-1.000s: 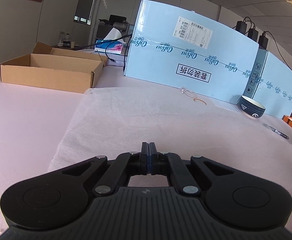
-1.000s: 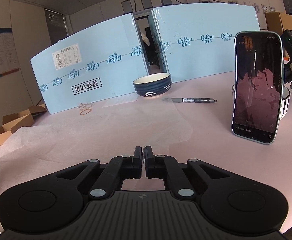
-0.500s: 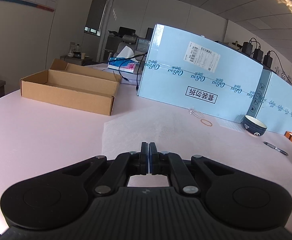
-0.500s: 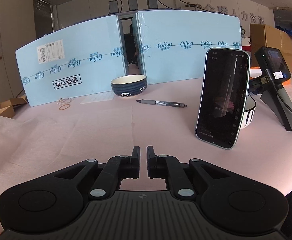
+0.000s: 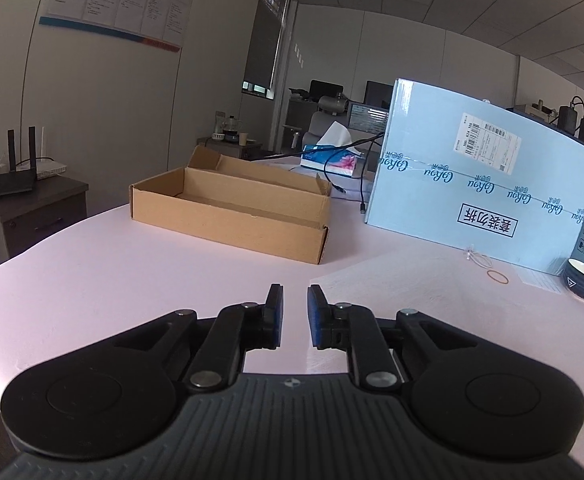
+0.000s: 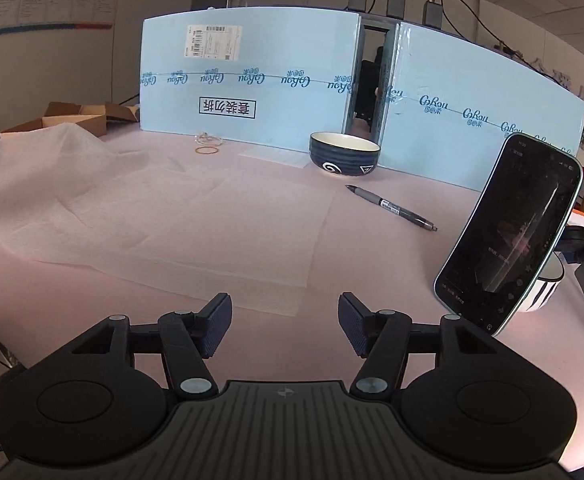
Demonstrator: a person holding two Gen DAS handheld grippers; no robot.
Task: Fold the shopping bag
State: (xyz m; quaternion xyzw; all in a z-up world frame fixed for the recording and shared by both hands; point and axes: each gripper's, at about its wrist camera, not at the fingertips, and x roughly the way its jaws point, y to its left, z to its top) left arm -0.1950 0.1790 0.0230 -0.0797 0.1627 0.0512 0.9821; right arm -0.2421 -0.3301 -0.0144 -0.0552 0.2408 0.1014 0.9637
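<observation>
Shopping bag (image 6: 195, 216) spread thin on table (image 6: 372, 240), left part rumpled, near corner just ahead of right gripper (image 6: 285, 326), jaws wide, empty. Left gripper (image 5: 290, 316) slightly parted, bag (image 5: 412, 280) ahead-right. Right nearer.

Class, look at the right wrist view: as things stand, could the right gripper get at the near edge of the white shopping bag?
Probably yes: the right gripper is open, and the shopping bag lies flat just ahead on the pink table, nothing between them.

- The left wrist view is taken low over the pink table (image 5: 91, 272), facing the cardboard box (image 5: 227, 212).
- The right wrist view is aimed across the table at the blue cartons (image 6: 275, 80).
- The cartons and the bowl (image 6: 344, 154) are shared by both views.
</observation>
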